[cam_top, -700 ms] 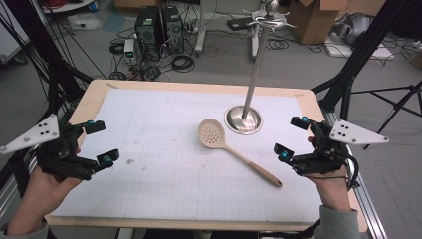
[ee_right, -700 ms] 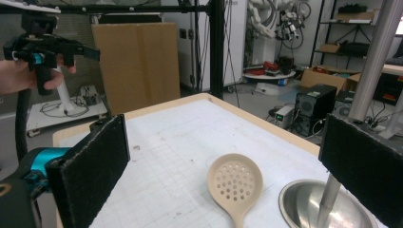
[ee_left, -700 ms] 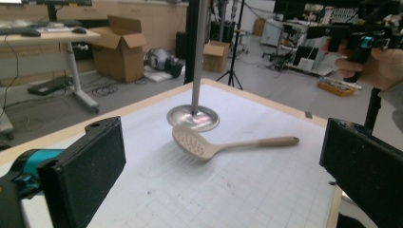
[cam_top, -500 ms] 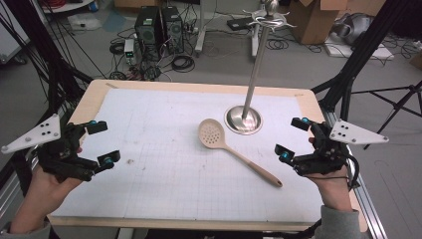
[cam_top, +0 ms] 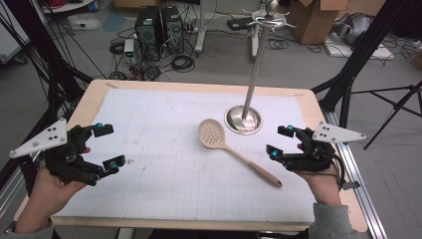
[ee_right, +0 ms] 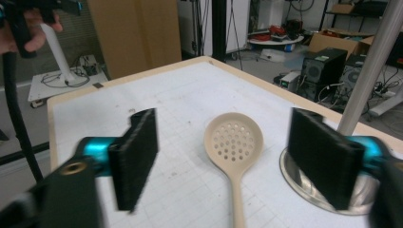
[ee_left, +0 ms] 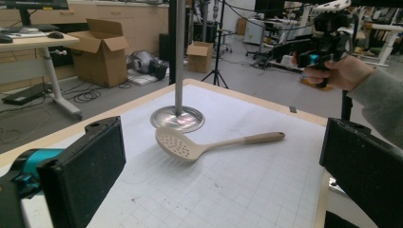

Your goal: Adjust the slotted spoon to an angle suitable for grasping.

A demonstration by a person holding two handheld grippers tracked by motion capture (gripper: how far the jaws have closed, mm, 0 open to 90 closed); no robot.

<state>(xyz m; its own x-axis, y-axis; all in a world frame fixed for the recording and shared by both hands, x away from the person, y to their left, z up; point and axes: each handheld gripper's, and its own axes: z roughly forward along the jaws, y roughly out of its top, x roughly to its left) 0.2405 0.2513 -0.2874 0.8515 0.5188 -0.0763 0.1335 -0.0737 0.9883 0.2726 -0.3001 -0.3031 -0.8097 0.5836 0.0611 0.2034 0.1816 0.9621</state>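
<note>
With both claws wide and empty, the right claw (cam_top: 280, 141) nearest the slotted spoon (cam_top: 234, 152) that lies flat on the surface (cam_top: 164, 174) just beside the stand (cam_top: 244, 118), a careless reach risks knocking that stand's pole or skidding the thin handle away.

The spoon (cam_top: 233, 151) looks like smooth, matt tan plastic with little holes in its bowl. The stand (cam_top: 243, 119) is shiny metal, and its round base gleams like a mirror. The table (cam_top: 89, 102) has a pale wood rim around a white, matt paper sheet (cam_top: 164, 149) with a thin grid. The 2 black pads (ee_right: 138, 154) look rough and dull.
</note>
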